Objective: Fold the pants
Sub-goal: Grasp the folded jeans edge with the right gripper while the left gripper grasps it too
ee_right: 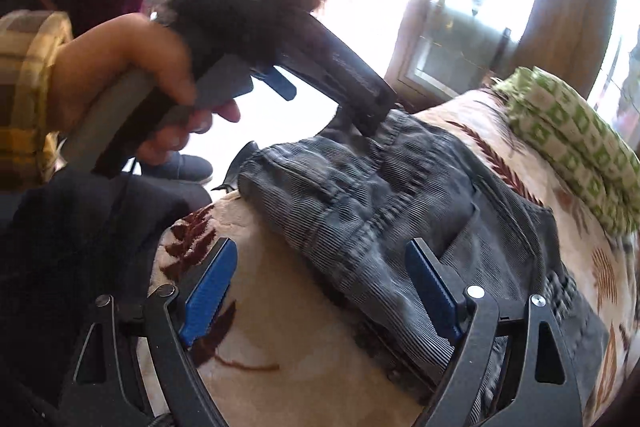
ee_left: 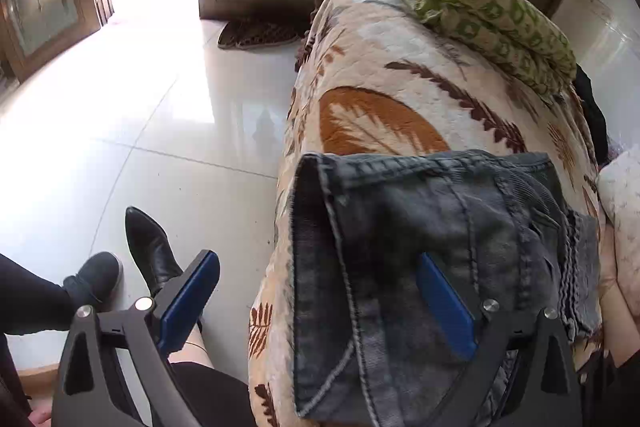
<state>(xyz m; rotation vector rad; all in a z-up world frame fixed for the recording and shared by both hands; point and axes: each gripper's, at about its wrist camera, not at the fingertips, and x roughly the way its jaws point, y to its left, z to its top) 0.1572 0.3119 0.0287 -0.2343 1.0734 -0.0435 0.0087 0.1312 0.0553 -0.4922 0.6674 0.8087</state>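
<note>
Dark grey denim pants lie folded in a thick stack on a leaf-patterned blanket over a couch. My left gripper is open above the stack's left edge; its right pad rests on the denim, its left pad hangs past the couch edge. In the right wrist view the pants lie ahead. My right gripper is open, its right finger touching the near denim edge. The left gripper's body, held in a hand, reaches over the far edge of the pants.
A green patterned cloth lies on the far end of the couch. White tiled floor lies to the left, with a person's black shoes close by. A dark doormat and wooden doors stand beyond.
</note>
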